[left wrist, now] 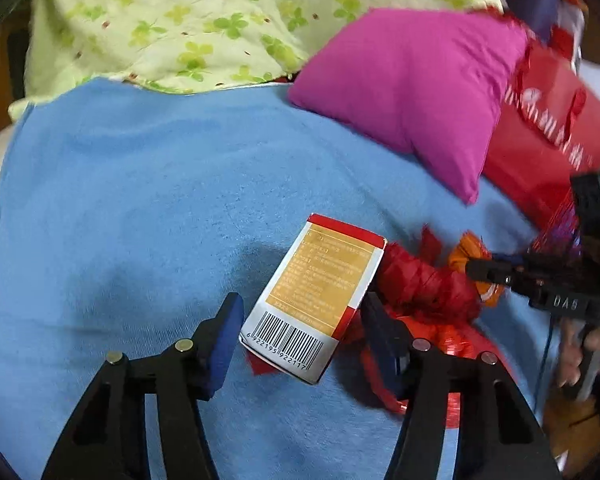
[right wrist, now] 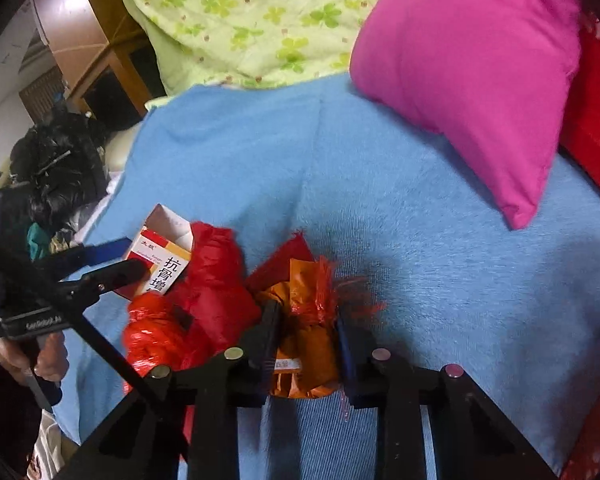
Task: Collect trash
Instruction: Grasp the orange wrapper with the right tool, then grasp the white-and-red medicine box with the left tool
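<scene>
A white, red and tan medicine box [left wrist: 316, 300] lies tilted on the blue blanket [left wrist: 140, 200], barcode end toward me. My left gripper [left wrist: 304, 328] straddles it, with the blue pads [left wrist: 228, 332] against its two long sides. A crumpled red plastic bag [left wrist: 420, 284] sits just right of the box. In the right wrist view my right gripper [right wrist: 308, 328] is shut on a crumpled orange wrapper [right wrist: 304, 356] with red shreds at its top. The red bag [right wrist: 192, 312] and the box [right wrist: 160, 260] lie to its left, where the left gripper's fingers [right wrist: 116, 272] flank the box.
A magenta pillow [left wrist: 420, 88] lies at the back right on the blanket, with a red paper gift bag [left wrist: 548, 132] behind it. A green clover-print quilt [left wrist: 188, 20] is heaped at the far end. Dark clutter [right wrist: 60, 168] and wooden furniture [right wrist: 100, 40] stand off the bed's left side.
</scene>
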Demonstrator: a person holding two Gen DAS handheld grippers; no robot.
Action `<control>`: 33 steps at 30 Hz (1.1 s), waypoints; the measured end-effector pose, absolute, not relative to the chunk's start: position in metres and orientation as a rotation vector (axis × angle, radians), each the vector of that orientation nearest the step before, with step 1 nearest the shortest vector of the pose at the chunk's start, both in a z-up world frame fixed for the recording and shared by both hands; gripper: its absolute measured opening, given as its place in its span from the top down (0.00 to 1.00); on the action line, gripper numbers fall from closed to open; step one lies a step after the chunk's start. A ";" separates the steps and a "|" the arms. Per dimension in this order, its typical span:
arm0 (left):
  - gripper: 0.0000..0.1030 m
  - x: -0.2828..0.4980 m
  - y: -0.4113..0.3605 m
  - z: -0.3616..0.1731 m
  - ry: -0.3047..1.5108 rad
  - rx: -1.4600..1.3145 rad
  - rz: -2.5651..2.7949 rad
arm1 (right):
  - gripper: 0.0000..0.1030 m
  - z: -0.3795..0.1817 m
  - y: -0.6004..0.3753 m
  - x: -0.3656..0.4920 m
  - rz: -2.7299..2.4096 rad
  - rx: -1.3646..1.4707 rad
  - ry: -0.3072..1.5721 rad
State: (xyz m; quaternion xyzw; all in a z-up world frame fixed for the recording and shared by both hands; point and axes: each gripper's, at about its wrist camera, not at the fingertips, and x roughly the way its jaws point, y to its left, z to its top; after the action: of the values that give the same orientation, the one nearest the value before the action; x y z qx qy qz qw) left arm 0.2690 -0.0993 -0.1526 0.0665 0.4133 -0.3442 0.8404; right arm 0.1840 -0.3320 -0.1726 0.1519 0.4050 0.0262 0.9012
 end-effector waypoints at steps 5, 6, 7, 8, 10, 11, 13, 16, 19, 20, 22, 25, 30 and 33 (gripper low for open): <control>0.40 0.240 -0.078 -0.128 0.811 0.073 -0.682 | 0.72 -0.142 -0.331 0.149 0.052 0.340 0.754; 0.40 0.232 -0.073 -0.122 0.797 0.068 -0.666 | 0.72 -0.135 -0.332 0.139 0.055 0.353 0.731; 0.40 0.220 -0.069 -0.113 0.779 0.075 -0.636 | 0.72 -0.129 -0.332 0.131 0.058 0.363 0.714; 0.40 0.215 -0.067 -0.110 0.770 0.081 -0.619 | 0.72 -0.120 -0.333 0.118 0.065 0.377 0.691; 0.40 0.196 -0.060 -0.096 0.742 0.092 -0.574 | 0.73 -0.110 -0.332 0.102 0.069 0.385 0.660; 0.40 0.190 -0.057 -0.091 0.735 0.088 -0.564 | 0.72 -0.105 -0.330 0.095 0.070 0.390 0.646; 0.40 0.173 -0.055 -0.078 0.714 0.081 -0.538 | 0.72 -0.093 -0.331 0.076 0.072 0.403 0.611; 0.40 0.149 -0.056 -0.062 0.691 0.074 -0.495 | 0.72 -0.075 -0.328 0.047 0.070 0.403 0.562; 0.40 0.124 -0.066 -0.049 0.653 0.098 -0.455 | 0.72 -0.060 -0.328 0.028 0.069 0.393 0.531; 0.40 0.118 -0.070 -0.046 0.644 0.105 -0.445 | 0.72 -0.055 -0.328 0.020 0.071 0.393 0.521; 0.40 0.102 -0.079 -0.038 0.624 0.113 -0.439 | 0.72 -0.047 -0.329 0.006 0.074 0.393 0.503; 0.40 0.085 -0.089 -0.031 0.614 0.130 -0.415 | 0.72 -0.038 -0.330 -0.014 0.077 0.388 0.479; 0.40 0.065 -0.102 -0.024 0.601 0.150 -0.391 | 0.72 -0.033 -0.329 -0.036 0.088 0.397 0.460; 0.40 0.053 -0.107 -0.021 0.592 0.167 -0.380 | 0.72 -0.032 -0.327 -0.041 0.095 0.399 0.453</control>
State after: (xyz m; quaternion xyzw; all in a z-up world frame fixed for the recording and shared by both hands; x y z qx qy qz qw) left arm 0.0532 -0.1072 -0.0212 0.0818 0.2895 -0.1858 0.9354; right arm -0.0415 -0.3267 -0.0323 0.1965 0.2230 0.0466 0.9537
